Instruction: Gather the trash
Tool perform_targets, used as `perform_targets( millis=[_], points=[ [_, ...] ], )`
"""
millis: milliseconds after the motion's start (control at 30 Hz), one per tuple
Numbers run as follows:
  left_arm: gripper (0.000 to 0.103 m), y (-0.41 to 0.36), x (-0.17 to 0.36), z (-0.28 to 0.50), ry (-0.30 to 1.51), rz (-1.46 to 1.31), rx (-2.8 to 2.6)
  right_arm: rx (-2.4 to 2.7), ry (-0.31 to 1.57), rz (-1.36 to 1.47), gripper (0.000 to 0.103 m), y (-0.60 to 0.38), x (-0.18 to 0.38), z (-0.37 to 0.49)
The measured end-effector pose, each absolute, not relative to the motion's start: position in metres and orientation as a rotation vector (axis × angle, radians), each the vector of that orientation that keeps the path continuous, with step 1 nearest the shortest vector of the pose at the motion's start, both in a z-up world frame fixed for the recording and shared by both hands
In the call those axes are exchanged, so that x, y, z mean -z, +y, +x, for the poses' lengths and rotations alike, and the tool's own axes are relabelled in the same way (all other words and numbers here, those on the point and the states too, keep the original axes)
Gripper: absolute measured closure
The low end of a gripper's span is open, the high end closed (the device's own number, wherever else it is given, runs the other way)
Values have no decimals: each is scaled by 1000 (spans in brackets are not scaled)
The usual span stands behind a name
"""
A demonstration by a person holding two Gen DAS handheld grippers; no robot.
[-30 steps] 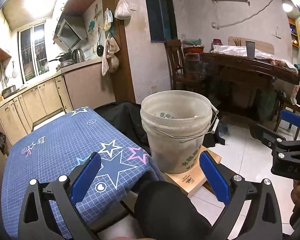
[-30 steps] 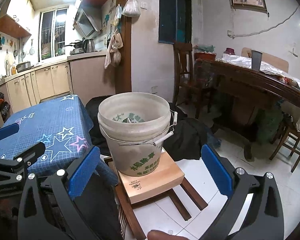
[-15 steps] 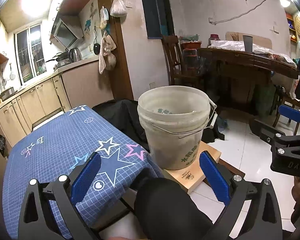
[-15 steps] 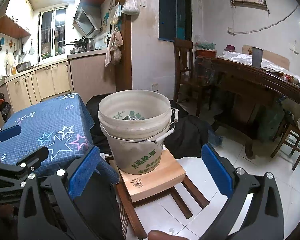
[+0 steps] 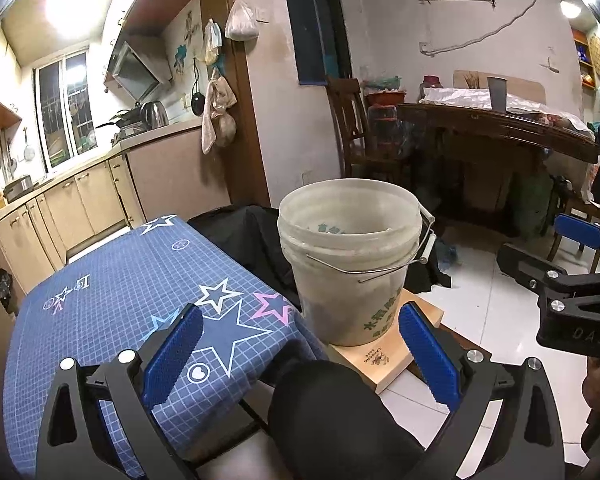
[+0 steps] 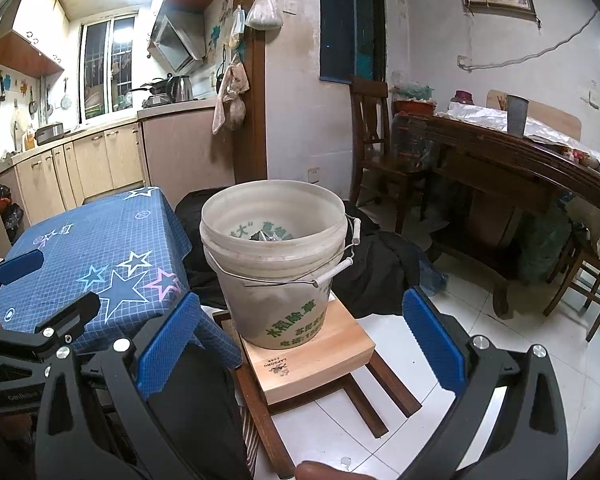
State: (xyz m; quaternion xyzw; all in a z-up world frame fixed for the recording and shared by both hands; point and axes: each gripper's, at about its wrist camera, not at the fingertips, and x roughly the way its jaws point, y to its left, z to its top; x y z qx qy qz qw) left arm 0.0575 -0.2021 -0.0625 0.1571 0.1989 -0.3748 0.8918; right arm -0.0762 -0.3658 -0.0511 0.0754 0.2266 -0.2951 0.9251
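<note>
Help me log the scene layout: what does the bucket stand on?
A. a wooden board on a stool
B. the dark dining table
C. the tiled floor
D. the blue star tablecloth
A: the bucket sits on a pale wooden board atop a dark stool, beside the tablecloth, not on it.

Looked forward from each wrist along wide-spread blue fingers, slightly downward, close to the white bucket [image 5: 350, 256] at frame centre. Left view sat nearer, over the star-patterned tablecloth [image 5: 112, 304] at lower left. Right view stood further right, showing the wooden stool [image 6: 312, 350]. Shared bucket, tablecloth, kitchen at upper left.
</note>
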Motion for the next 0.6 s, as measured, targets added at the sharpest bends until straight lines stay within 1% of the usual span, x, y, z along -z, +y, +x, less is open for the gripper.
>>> perform_targets(
  millis=[333,467,600],
  points=[
    [5,-201,62,57,415,324,773,601,463,155,5,-364,49,-76],
    [5,-206,65,60,456,341,770,596,464,164,5,-366,50,-77],
    [5,-206,65,60,453,346,758,594,465,161,5,-365,51,-77]
  ],
)
